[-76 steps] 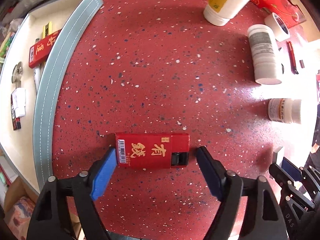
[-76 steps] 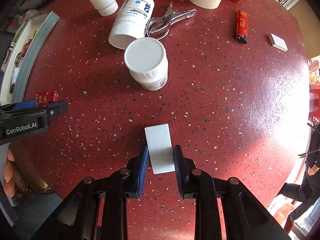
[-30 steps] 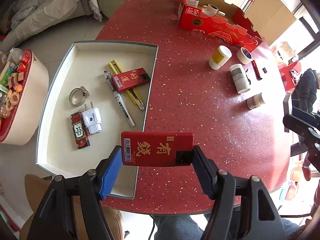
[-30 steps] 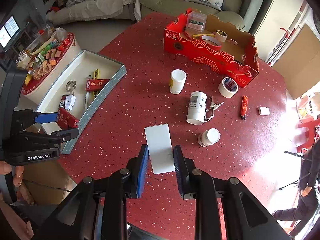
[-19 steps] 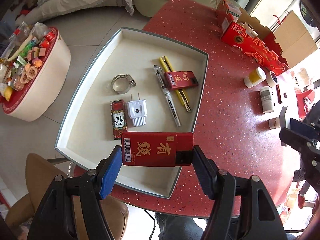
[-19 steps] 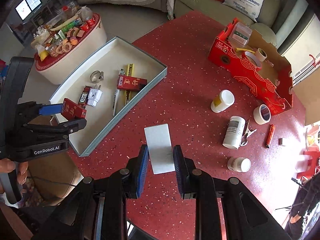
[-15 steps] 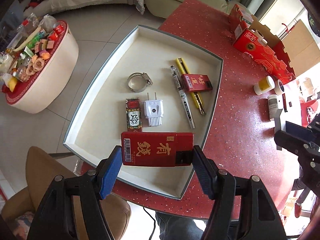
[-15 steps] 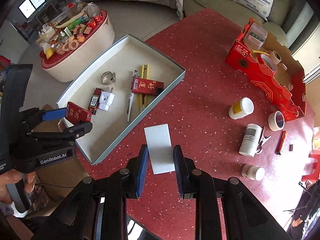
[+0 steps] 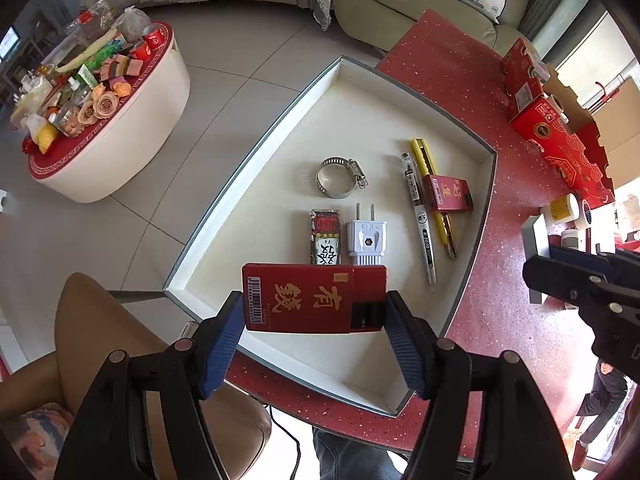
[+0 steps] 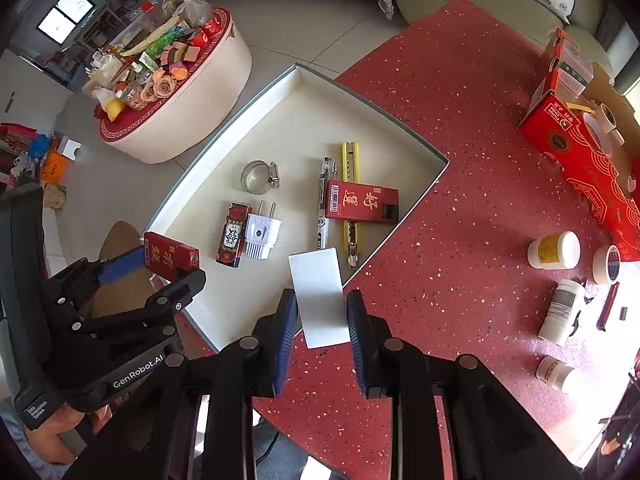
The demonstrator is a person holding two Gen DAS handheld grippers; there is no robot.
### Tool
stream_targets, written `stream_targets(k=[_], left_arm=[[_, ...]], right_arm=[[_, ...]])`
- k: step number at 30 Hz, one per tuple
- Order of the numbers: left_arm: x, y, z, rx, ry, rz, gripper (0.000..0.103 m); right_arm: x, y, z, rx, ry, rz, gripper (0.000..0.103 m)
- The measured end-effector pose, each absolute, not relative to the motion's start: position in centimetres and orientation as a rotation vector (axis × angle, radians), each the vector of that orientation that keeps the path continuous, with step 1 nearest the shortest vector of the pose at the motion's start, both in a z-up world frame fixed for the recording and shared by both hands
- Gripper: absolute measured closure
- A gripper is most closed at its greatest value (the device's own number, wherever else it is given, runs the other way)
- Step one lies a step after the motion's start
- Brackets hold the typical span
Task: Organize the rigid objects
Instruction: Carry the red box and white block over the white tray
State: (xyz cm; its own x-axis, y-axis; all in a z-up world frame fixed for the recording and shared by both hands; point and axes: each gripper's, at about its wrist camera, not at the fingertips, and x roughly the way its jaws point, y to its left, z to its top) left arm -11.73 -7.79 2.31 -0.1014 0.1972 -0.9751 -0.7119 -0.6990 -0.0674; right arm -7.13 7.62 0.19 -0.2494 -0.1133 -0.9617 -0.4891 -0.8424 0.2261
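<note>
My left gripper is shut on a red box with gold characters and holds it high above the near corner of the white tray. The left gripper also shows in the right wrist view with the red box. My right gripper is shut on a flat white box, held in the air over the tray's right rim. In the tray lie a hose clamp, a white plug, a small red lighter box, a pen, a yellow knife and another red box.
On the red speckled table stand white bottles, a tape roll, a lying bottle and a red carton. A round side table with clutter and a tan chair stand on the floor to the left.
Both grippers have risen and moved left from the table to above the tray, each carrying its box. The tray now fills the middle of both views.
</note>
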Motion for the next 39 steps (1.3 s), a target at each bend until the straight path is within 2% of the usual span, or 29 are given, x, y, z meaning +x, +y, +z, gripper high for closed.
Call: stream_targets(k=[16,39], left_arm=[[-12.9,-4.8,1.1,-1.603,0.574,1.868,0.031],[-14.6,-1.0,-0.1,-1.614,0.586,1.878,0.031]], right_arm=[[-9.5,11.0,-1.0,-1.736,0.802,2.110,0.077],[-13.0,13.9,-2.9,-1.741,0.762,2.067,0.077]])
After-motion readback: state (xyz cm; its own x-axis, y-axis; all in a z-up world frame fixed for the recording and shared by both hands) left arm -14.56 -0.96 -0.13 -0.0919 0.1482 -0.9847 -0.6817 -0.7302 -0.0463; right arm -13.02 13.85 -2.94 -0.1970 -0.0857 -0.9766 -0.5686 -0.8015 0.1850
